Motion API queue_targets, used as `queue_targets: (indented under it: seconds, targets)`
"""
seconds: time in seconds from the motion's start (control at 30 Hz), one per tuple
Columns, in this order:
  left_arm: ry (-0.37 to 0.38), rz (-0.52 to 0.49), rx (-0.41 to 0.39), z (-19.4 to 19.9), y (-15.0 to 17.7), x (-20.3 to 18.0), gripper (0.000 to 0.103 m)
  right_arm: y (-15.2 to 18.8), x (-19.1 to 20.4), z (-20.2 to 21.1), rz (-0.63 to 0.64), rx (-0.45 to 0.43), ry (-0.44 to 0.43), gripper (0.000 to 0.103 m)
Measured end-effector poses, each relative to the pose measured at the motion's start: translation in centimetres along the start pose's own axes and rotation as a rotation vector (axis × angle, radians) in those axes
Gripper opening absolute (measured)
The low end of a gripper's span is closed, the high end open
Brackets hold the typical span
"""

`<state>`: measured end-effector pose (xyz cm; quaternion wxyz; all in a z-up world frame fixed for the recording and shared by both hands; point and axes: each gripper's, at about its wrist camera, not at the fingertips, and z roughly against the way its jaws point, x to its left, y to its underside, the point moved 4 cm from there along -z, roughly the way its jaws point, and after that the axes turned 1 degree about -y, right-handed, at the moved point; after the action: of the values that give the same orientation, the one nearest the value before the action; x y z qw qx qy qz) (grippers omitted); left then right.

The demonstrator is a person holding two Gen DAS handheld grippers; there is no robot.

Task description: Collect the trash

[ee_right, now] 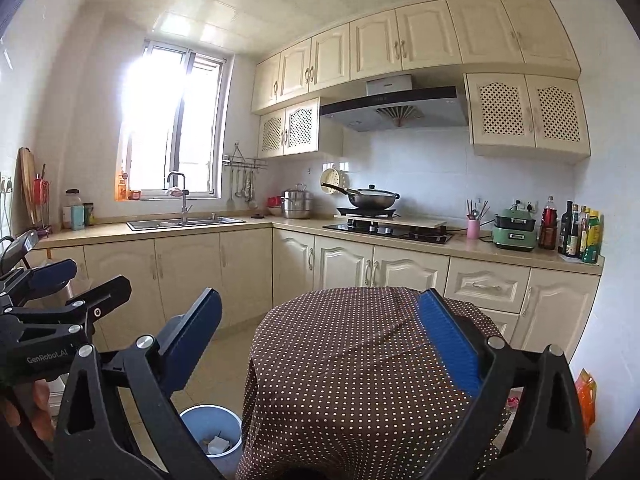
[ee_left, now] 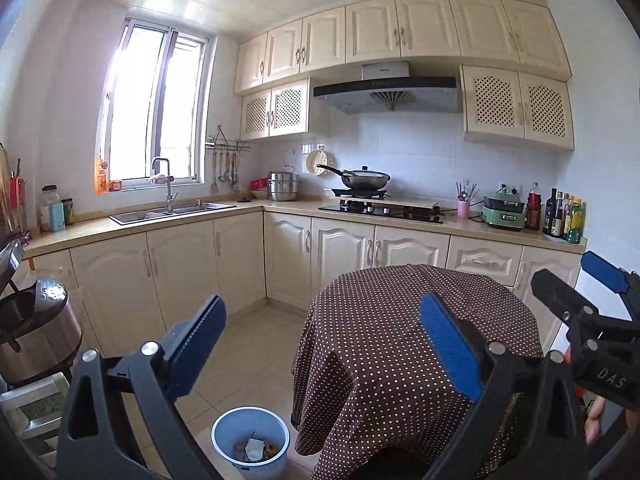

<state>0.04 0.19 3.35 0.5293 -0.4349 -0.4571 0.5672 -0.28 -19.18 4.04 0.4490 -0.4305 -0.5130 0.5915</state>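
Left wrist view: at the far left edge we see a brown cooker [ee_left: 38, 332] on a stand. Right of it, our left tongs [ee_left: 320, 348] fill the bottom of the frame, blue pads spread wide with nothing between them. Below their gap, at bottom centre, the blue bin [ee_left: 250, 442] stands on the tiled floor, touching or just beside the hanging edge of the dotted cloth; inside it lies trash [ee_left: 254, 449], a white scrap and some yellowish bits, though we cannot make out what they are. To the right, the round table [ee_left: 400, 360] under its brown polka-dot cloth looks bare on top. At the right edge the right tongs [ee_left: 568, 280] come into the frame, also spread wide and holding nothing.

In the right wrist view, the left tongs [ee_right: 84, 278] show at the left edge, the bin [ee_right: 200, 420] sits at lower centre-left, and the right tongs [ee_right: 320, 344] stand wide over the table [ee_right: 340, 360].
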Motion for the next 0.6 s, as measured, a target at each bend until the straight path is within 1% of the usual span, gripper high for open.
queue_targets:
  seconds: [0.2, 0.4, 0.6]
  targets:
    - [-0.001, -0.006, -0.010, 0.31, 0.25, -0.25, 0.096, 0.21, 0.45, 0.22, 0.014, -0.009, 0.014, 0.095]
    - [-0.010, -0.007, -0.012, 0.57, 0.32, -0.13, 0.096, 0.51, 0.45, 0.41, 0.014, -0.005, 0.022, 0.095]
    - [-0.003, -0.020, -0.011, 0.36, 0.54, -0.43, 0.096, 0.57, 0.71, 0.49, 0.020, 0.002, 0.023, 0.095]
